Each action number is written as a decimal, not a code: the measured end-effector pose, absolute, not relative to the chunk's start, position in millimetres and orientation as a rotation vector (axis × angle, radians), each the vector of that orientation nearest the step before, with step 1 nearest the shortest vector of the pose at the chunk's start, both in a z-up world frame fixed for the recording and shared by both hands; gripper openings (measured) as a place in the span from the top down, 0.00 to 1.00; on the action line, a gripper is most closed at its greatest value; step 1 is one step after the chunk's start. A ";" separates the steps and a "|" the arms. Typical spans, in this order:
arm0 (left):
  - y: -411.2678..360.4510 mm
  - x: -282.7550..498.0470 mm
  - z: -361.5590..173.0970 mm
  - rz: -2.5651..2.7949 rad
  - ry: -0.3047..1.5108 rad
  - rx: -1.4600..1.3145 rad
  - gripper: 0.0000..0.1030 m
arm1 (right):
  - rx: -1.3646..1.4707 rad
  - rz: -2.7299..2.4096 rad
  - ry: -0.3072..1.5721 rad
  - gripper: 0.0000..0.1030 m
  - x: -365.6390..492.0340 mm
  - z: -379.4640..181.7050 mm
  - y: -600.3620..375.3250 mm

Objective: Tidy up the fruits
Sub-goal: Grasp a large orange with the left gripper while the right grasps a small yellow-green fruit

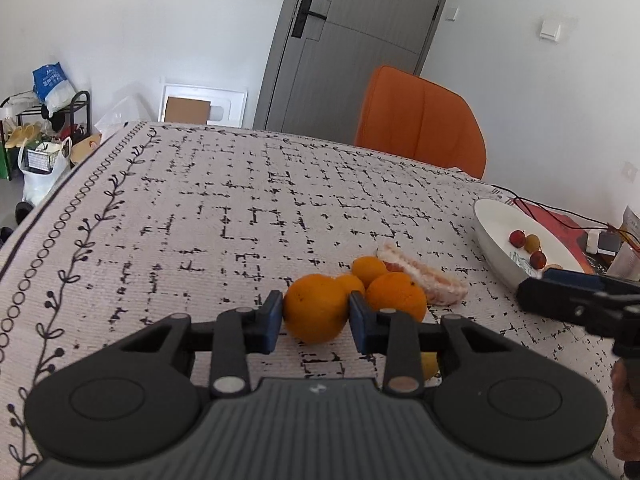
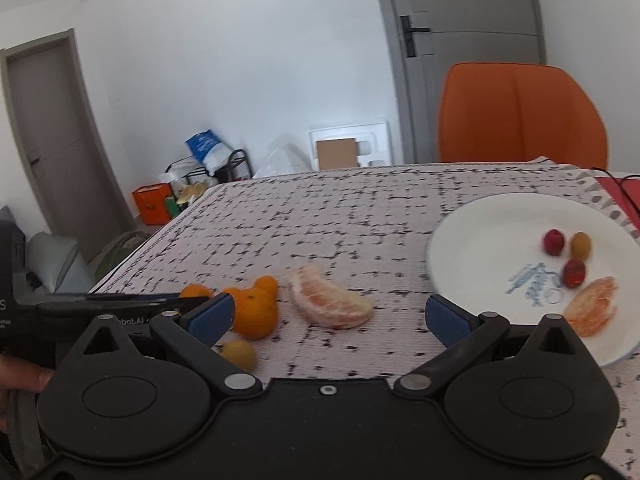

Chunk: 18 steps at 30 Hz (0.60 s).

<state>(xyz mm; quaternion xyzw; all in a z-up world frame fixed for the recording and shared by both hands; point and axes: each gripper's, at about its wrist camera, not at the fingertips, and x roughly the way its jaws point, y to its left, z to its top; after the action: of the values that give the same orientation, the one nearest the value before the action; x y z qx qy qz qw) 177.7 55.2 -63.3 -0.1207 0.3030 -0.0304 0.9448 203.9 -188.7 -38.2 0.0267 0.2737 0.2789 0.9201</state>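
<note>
My left gripper [image 1: 316, 316] is shut on a large orange [image 1: 316, 307] that rests on the tablecloth. Beside it lie several smaller oranges [image 1: 396, 294] and a peeled citrus segment [image 1: 424, 276]. A white plate [image 1: 500, 240] at the right holds three small red and yellow fruits [image 1: 528, 246]. My right gripper [image 2: 326, 318] is open and empty above the cloth, between the peeled segment [image 2: 332, 304] and the plate [image 2: 480, 248]. The plate also holds a second peeled segment [image 2: 592, 312]. A small yellow fruit [image 2: 240, 354] lies by my right gripper's left finger.
An orange chair [image 1: 420, 120] stands behind the table's far edge. Black and red cables [image 1: 560, 212] and small items lie past the plate at the right. The patterned tablecloth [image 1: 200, 208] stretches out to the left and back.
</note>
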 end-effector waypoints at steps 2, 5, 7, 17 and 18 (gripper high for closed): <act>58.6 174.4 -61.4 -0.054 0.614 -0.247 0.67 | 0.044 0.594 0.564 0.01 202.6 -39.7 -181.6; 64.3 169.4 -58.8 -0.039 0.608 -0.250 0.67 | 0.027 0.620 0.570 0.02 201.0 -41.9 -171.2; 67.9 166.4 -57.4 -0.028 0.604 -0.252 0.67 | 0.020 0.638 0.576 0.03 199.3 -43.5 -165.4; 81.4 152.5 -51.1 0.007 0.591 -0.258 0.67 | 0.004 0.688 0.600 0.11 195.4 -49.2 -147.9; 82.6 151.0 -50.9 0.009 0.591 -0.259 0.67 | 0.000 0.694 0.604 0.11 195.4 -50.1 -145.4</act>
<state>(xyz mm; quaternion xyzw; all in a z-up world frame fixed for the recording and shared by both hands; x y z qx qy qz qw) 151.0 82.6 -50.9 -0.1272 0.2903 0.0044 0.9484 195.4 -145.4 -50.1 -0.0001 0.2912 0.3347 0.8962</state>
